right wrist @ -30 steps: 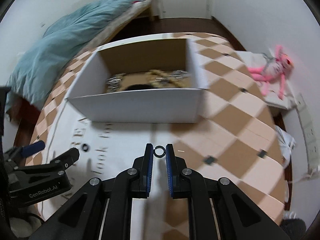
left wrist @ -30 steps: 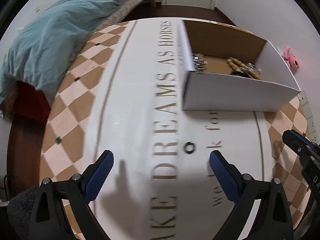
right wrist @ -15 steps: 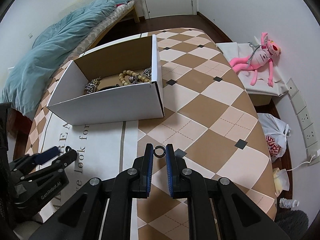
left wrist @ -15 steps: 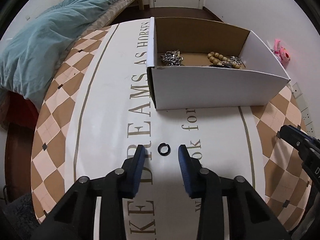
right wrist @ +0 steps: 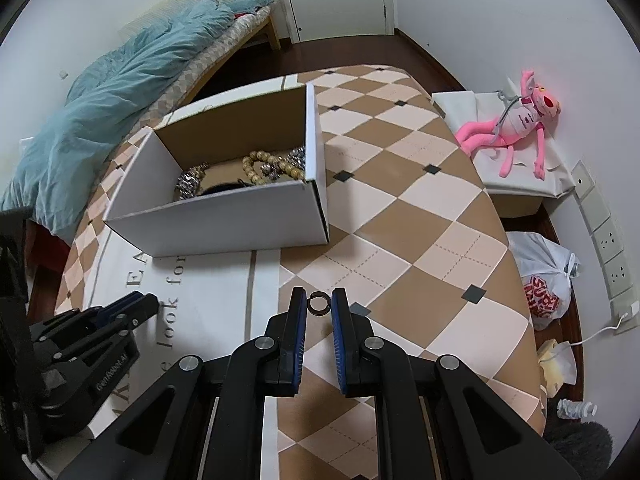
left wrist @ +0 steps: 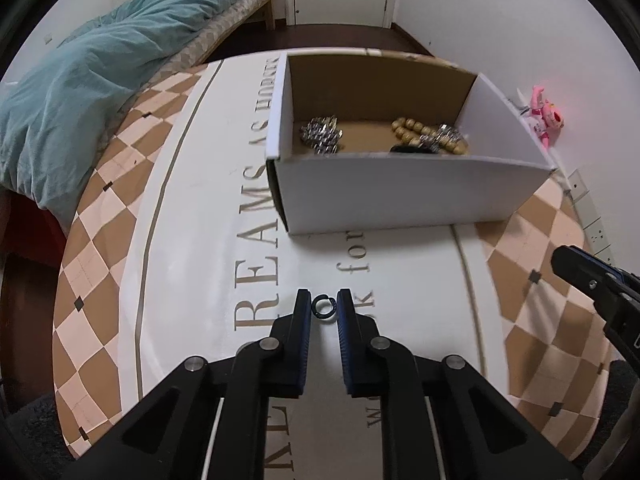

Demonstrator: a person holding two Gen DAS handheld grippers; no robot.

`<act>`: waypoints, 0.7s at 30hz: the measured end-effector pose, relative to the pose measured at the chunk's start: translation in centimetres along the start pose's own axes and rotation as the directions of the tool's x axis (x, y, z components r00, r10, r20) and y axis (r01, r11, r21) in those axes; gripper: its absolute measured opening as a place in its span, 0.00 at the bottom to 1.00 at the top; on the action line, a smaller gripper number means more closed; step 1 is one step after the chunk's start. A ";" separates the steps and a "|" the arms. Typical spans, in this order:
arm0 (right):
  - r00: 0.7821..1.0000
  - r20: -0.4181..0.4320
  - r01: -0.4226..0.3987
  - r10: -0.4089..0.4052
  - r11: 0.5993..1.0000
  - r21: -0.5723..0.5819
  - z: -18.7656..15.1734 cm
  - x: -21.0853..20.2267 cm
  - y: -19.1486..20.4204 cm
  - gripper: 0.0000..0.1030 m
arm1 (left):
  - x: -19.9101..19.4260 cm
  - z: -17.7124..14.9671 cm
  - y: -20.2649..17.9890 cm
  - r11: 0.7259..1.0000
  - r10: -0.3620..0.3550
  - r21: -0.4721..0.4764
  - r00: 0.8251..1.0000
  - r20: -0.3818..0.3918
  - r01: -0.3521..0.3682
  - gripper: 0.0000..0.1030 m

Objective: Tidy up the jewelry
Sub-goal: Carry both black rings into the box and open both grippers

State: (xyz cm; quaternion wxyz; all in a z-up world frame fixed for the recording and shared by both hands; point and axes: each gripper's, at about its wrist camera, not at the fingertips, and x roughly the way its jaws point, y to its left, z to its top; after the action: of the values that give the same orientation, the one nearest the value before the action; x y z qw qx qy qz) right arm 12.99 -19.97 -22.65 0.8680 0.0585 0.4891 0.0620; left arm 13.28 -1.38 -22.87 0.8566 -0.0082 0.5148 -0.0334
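Both grippers point level toward the cardboard box (left wrist: pixel 408 196): the left gripper (left wrist: pixel 324 307) pinches a black ring (left wrist: pixel 323 306), the right gripper (right wrist: pixel 319 304) pinches a dark ring (right wrist: pixel 319 303).

White box (right wrist: pixel 224 222) with brown inside, tan-and-cream checked tablecloth (right wrist: pixel 420 240), teal blanket (left wrist: pixel 80 92), pink toy (right wrist: pixel 516 124), black rings (left wrist: pixel 323 306).

Matt cardboard box (left wrist: pixel 400 196), shiny metal chains (left wrist: pixel 322 134), wooden beads (left wrist: pixel 416 134), soft cloth duvet (left wrist: pixel 80 92)

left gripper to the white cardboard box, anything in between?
Nothing lies there: in the left wrist view only bare lettered tablecloth separates the left gripper, shut on a small black ring, from the white cardboard box.
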 end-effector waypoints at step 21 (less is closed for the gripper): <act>0.973 -0.167 -0.170 0.161 0.984 -0.044 13.6 3.9 2.4 0.13 | -0.8 14.4 0.2 0.992 -0.126 -0.020 0.990 -0.071 0.124 0.11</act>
State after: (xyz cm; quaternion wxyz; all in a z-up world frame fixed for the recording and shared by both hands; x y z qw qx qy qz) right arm 26.54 -17.48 -18.52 0.8183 0.0684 0.5499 0.1529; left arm 25.62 -1.40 -15.40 0.8335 -0.0457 0.5442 -0.0833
